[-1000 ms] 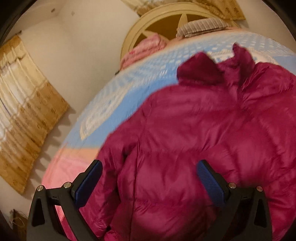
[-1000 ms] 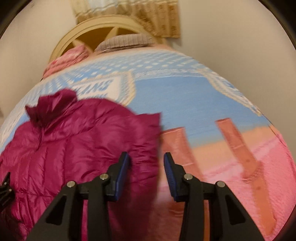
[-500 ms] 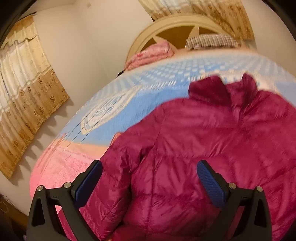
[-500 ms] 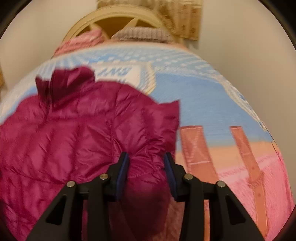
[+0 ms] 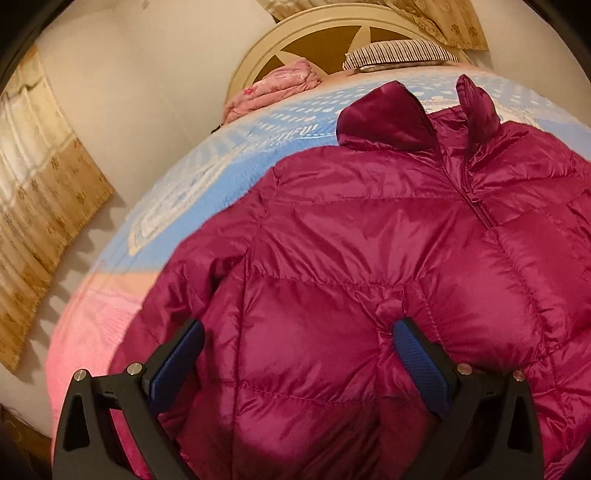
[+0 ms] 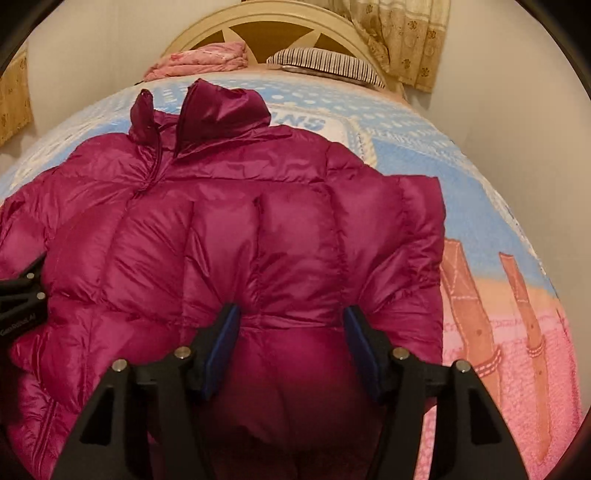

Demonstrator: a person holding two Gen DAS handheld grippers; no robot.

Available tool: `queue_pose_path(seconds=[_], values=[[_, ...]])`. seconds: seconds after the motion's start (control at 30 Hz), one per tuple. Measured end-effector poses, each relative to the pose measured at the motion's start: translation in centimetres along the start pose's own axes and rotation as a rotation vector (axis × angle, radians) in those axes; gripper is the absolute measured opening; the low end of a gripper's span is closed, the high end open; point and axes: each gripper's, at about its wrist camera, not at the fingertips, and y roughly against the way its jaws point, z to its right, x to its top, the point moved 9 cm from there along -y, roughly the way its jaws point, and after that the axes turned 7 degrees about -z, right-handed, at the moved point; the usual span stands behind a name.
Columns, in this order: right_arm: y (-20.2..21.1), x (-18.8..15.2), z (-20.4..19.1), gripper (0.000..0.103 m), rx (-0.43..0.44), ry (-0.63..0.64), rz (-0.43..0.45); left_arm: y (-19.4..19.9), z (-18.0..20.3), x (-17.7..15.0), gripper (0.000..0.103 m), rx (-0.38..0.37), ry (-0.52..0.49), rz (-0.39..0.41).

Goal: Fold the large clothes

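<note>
— Where are the grippers, from where you stand?

— Both low over the near hem. The left gripper (image 5: pixel 297 363) has its jaws spread wide, blue pads either side of a puffed panel and nothing pinched. The right gripper (image 6: pixel 291 350) is also parted, less widely, straddling the quilting near the hem; its pads look to be just beside the fabric, not clamped on it.

— And the jacket?

— The magenta down jacket (image 5: pixel 369 229) lies front up on the bed cover (image 5: pixel 207 177), collar (image 6: pixel 221 107) toward the far end where the headboard (image 6: pixel 273 27) stands, zip running down the middle. The right sleeve (image 6: pixel 417 229) is already laid in over the body on the right side; the left sleeve (image 5: pixel 192 280) trails along the left edge.

— So what's the step?

— I'd say taking hold of the bottom to fold it up toward the collar, though it may be the left sleeve that comes in first. I can't tell which.

— How to do it well?

— The shell is slick and full of air. Bite deep, catching both layers at a stitched seam rather than on a puff, close both sides at matching height, and lift evenly so the folded sleeve doesn't slide off. Press the air out after laying it down.

— Anything in the way?

— The pink blanket (image 5: pixel 280 85) and striped pillow (image 6: pixel 325 62) sit far off by the headboard.
</note>
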Motion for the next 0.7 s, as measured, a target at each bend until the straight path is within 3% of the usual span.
queue_pose_path(seconds=[0.5, 0.7], values=[[0.15, -0.33, -0.8, 0.065, -0.1, 0.046, 0.009, -0.24, 0.04, -0.34, 0.102, -0.026, 0.017, -0.004], [0.47, -0.14, -0.56, 0.065, -0.064, 0.038, -0.011, -0.38, 0.02, -0.37, 0.102, -0.045, 0.029, -0.008]])
